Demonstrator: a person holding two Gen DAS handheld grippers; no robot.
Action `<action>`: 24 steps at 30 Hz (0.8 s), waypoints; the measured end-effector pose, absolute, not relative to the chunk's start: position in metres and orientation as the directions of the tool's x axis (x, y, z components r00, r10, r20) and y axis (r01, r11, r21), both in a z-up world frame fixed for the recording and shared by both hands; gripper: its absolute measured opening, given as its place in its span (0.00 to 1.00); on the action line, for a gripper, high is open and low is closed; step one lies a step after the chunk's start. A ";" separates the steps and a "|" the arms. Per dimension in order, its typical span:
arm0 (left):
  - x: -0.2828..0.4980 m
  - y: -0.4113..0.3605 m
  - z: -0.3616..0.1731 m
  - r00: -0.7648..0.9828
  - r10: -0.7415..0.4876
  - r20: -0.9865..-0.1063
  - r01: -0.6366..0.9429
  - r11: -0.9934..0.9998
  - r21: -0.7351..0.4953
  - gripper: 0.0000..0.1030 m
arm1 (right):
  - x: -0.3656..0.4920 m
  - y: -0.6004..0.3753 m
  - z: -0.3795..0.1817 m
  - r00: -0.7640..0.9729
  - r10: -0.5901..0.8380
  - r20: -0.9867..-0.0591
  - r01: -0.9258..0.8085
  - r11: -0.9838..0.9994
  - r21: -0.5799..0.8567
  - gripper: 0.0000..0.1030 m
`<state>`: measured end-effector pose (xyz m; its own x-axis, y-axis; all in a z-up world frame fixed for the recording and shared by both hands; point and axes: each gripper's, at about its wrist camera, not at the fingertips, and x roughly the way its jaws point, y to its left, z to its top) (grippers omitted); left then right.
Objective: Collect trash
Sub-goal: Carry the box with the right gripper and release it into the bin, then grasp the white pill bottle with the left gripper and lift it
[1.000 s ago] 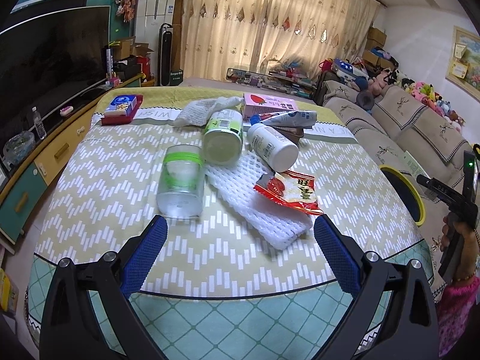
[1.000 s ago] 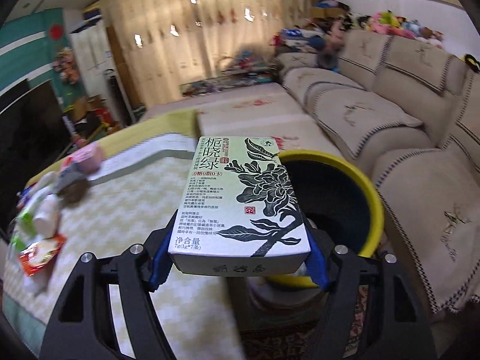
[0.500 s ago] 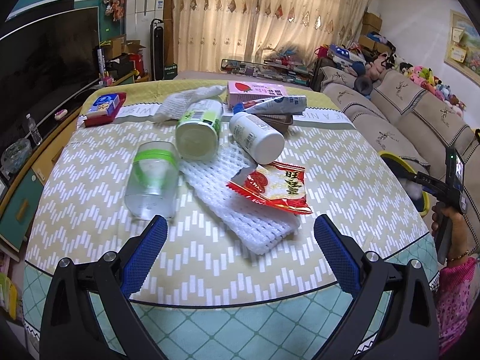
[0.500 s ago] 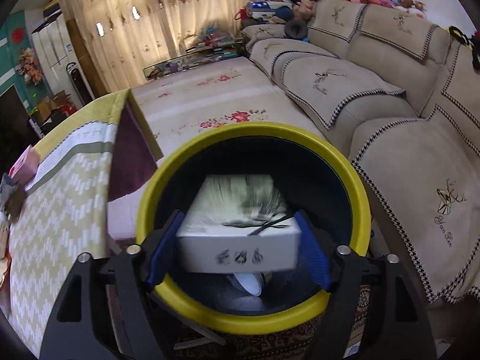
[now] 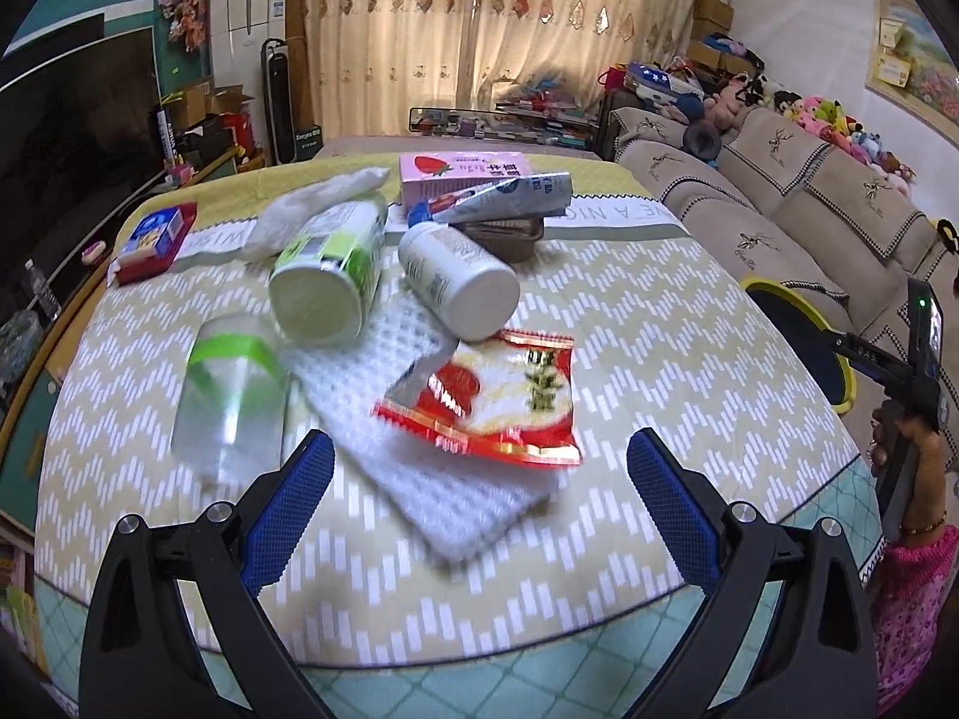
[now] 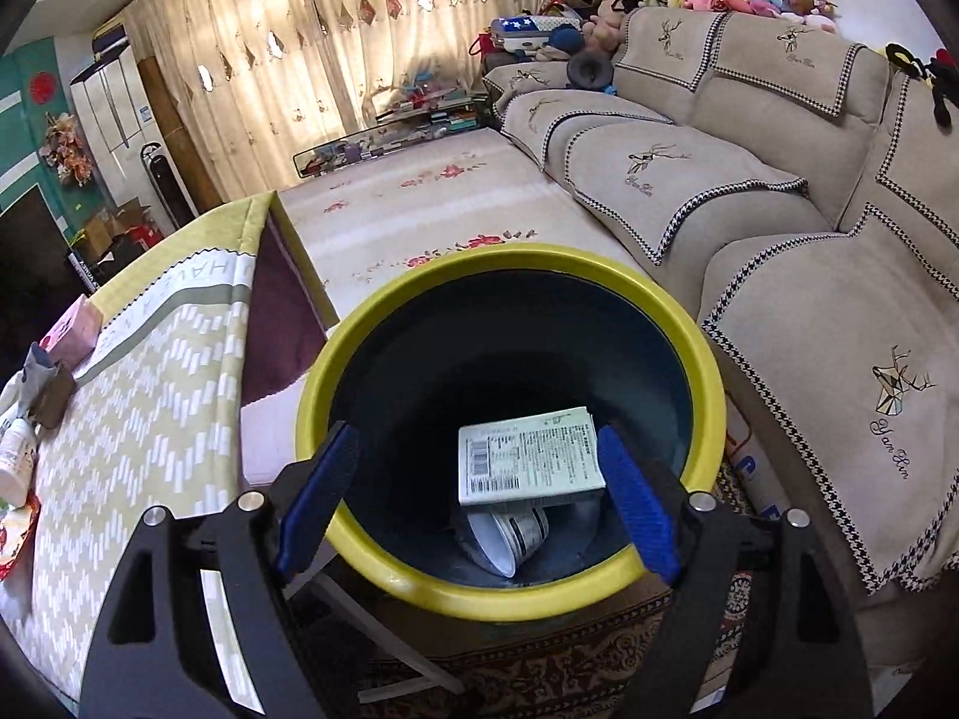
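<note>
Litter covers the desk [image 5: 689, 323] in the left view: a red-and-white foil snack packet [image 5: 497, 395] on white foam netting [image 5: 443, 473], just ahead of the left gripper [image 5: 479, 479], whose fingers gape empty. In the right view, the right gripper [image 6: 473, 491] has just been opening; its wide fingers hold nothing, and the pale green tea box [image 6: 527, 455], gripped a second ago, lies inside the yellow-rimmed bin [image 6: 335, 383]. One piece is binned; the packet seems next.

Glossy foil snack packet [image 5: 497, 398] on white foam netting [image 5: 431, 479] (woven cloth [image 5: 659, 323] beneath).
</note>
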<state>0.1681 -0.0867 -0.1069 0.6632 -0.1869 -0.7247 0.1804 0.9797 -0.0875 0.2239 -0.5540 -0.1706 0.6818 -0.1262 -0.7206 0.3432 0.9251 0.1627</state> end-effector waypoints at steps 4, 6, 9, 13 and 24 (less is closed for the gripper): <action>0.193 -0.093 -0.097 0.669 -0.194 -0.718 0.186 0.978 -0.091 0.94 | 0.220 -0.553 -0.167 0.691 -0.122 -0.713 0.340 0.924 0.172 0.76; 0.204 -0.097 -0.093 0.672 -0.189 -0.716 0.184 0.979 -0.086 0.94 | 0.220 -0.552 -0.167 0.694 -0.118 -0.710 0.341 0.923 0.180 0.76; 0.224 -0.112 -0.087 0.671 -0.193 -0.716 0.202 0.977 -0.074 0.94 | 0.218 -0.552 -0.168 0.696 -0.110 -0.710 0.336 0.923 0.187 0.76; 0.249 -0.123 -0.088 0.671 -0.146 -0.727 0.171 0.985 -0.040 0.94 | 0.215 -0.552 -0.168 0.701 -0.097 -0.706 0.330 0.923 0.200 0.76; 0.300 -0.126 -0.120 0.601 -0.067 -0.796 0.082 0.996 -0.022 0.81 | 0.212 -0.562 -0.174 0.705 -0.078 -0.705 0.333 0.914 0.232 0.76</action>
